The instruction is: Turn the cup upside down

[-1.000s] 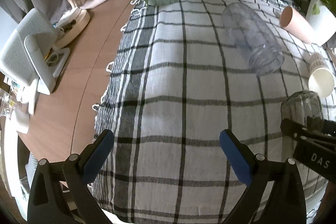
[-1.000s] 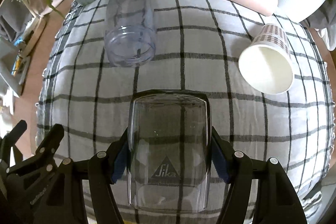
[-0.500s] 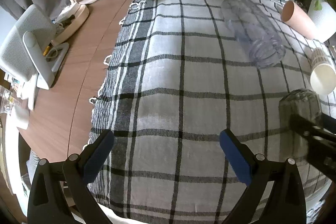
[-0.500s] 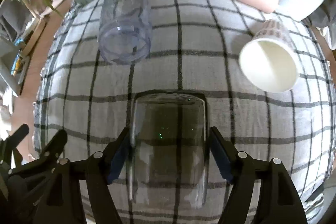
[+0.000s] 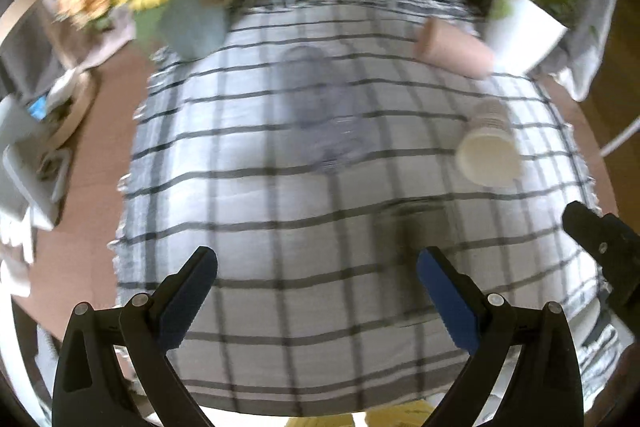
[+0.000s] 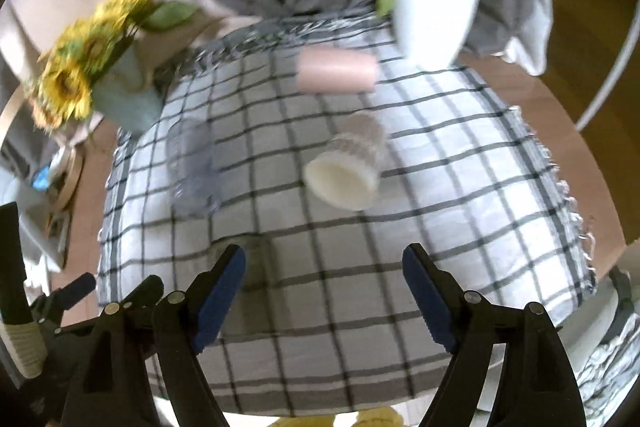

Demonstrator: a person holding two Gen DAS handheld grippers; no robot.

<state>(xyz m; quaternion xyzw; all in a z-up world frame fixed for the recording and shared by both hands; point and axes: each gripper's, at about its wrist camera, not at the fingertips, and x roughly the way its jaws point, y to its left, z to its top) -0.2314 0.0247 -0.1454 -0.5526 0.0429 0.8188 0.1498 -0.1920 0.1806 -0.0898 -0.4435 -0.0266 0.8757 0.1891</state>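
A clear glass cup [image 5: 416,231] stands upside down on the checked cloth, blurred by motion; in the right wrist view it [image 6: 256,263] sits by my right gripper's left finger, outside the jaws. My right gripper [image 6: 324,291] is open and empty, raised back from the table. My left gripper [image 5: 316,295] is open and empty above the cloth's near part. Part of the right gripper's body [image 5: 604,247] shows at the right edge of the left wrist view.
On the cloth lie a clear plastic cup [image 6: 192,167], a white paper cup [image 6: 344,171] and a pink cup [image 6: 336,71], all on their sides. A sunflower vase [image 6: 116,91] and a white plant pot [image 6: 432,19] stand at the back. A lamp base and a white device sit at left.
My right gripper has opened, let go of the glass cup and pulled back and up. Both cameras have risen and tilted; the views are blurred. The glass now stands free on the cloth.
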